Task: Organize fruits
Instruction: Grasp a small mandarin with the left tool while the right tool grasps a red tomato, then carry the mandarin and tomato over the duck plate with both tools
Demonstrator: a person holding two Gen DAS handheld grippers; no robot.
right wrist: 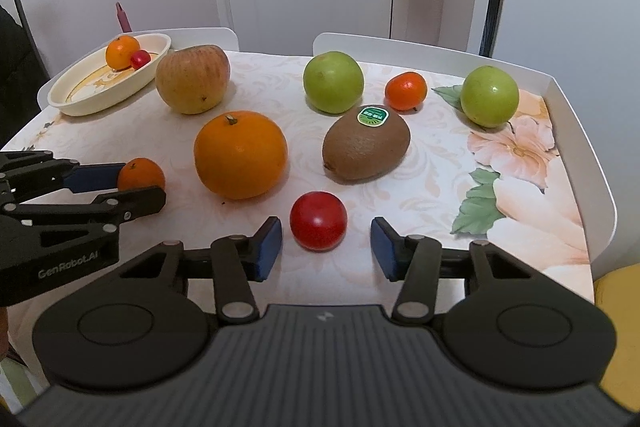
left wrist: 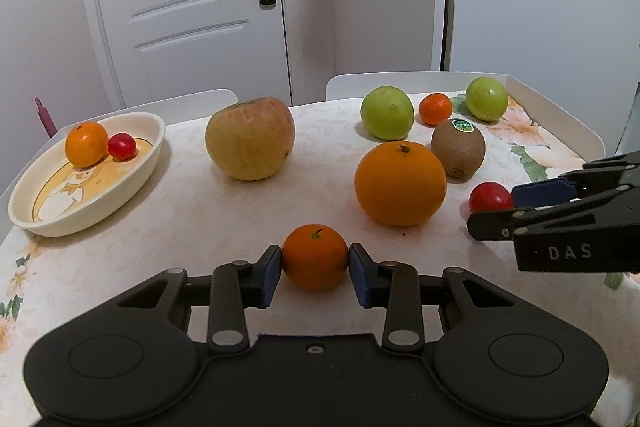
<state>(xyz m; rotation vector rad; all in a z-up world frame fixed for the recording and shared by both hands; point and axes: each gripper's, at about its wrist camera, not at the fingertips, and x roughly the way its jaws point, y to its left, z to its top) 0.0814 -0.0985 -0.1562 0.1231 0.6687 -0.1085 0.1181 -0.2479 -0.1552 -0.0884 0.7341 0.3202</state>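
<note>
My left gripper (left wrist: 315,259) is shut on a small tangerine (left wrist: 315,251) that rests on the tablecloth near the front edge; its blue pads press both sides. In the right wrist view that gripper (right wrist: 142,183) shows at the left with the tangerine (right wrist: 140,173) in it. My right gripper (right wrist: 326,247) stands open around a small red tomato (right wrist: 318,221), with a gap at each pad. A cream oval dish (left wrist: 24,203) at the far left holds another tangerine (left wrist: 86,143) and a red tomato (left wrist: 122,147).
On the flowered tablecloth lie a yellow-red apple (left wrist: 250,139), a big orange (left wrist: 400,183), a kiwi with a sticker (left wrist: 458,149), two green fruits (left wrist: 386,113) (left wrist: 486,99) and a small tangerine (left wrist: 435,109). White chair backs (left wrist: 360,83) and a door stand behind.
</note>
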